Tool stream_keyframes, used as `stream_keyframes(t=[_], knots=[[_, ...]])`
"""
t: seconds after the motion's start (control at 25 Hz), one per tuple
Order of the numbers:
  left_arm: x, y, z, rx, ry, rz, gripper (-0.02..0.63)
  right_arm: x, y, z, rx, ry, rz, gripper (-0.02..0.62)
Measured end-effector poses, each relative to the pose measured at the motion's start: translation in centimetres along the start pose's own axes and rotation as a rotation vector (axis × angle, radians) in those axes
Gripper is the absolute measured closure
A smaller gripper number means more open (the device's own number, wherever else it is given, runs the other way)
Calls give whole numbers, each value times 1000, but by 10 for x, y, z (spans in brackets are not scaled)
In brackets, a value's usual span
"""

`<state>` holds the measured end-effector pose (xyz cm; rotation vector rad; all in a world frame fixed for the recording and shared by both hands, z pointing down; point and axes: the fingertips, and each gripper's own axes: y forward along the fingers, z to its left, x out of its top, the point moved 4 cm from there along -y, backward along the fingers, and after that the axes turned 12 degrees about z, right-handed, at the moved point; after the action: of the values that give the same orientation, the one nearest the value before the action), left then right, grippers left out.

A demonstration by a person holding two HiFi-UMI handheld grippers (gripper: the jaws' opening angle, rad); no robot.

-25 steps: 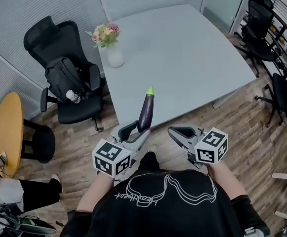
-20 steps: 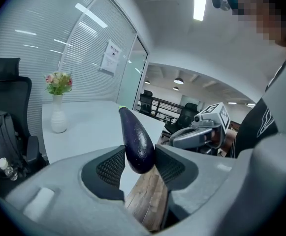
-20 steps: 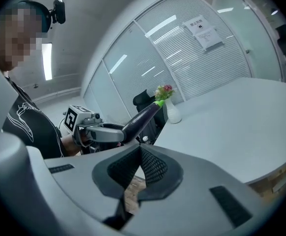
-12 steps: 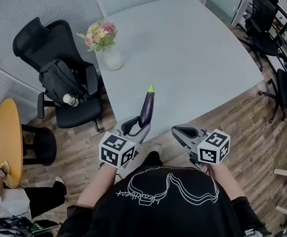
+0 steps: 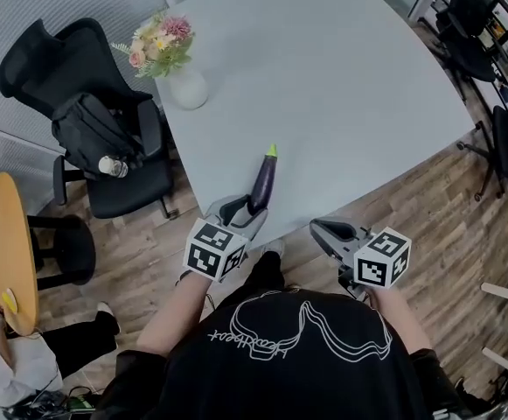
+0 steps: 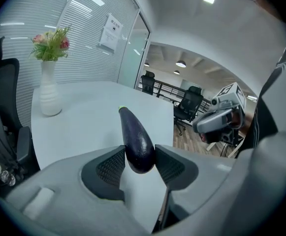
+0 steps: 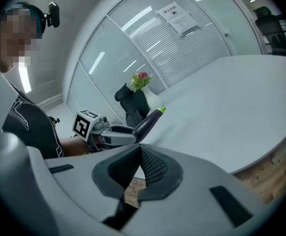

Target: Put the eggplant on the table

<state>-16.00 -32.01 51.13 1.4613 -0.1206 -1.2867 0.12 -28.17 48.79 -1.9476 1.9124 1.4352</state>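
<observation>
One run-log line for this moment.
left claw: shut on eggplant | eggplant: held above table, not set down | right claw: shut, empty

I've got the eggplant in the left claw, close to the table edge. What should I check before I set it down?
1. Grip: left claw is shut on the eggplant's rounded end, a pad on each side: ok.
2. Eggplant over the table: the head view shows it above the near edge: ok.
3. Eggplant touching the table: cannot tell.
4. Landing spot: the table is bare beyond the green tip, and the flower vase stands well apart: ok.
5. Right claw: shut, empty and apart from the eggplant: ok.
</observation>
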Motion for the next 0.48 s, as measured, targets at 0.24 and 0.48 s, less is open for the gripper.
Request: stream_keyframes(t=[0.24, 0.48], knots=[[-13, 25, 18, 4, 0, 55, 411, -10, 5, -9, -14, 51, 22, 589], [-24, 41, 27, 4, -11, 90, 411, -24, 10, -14, -20, 94, 43, 589]])
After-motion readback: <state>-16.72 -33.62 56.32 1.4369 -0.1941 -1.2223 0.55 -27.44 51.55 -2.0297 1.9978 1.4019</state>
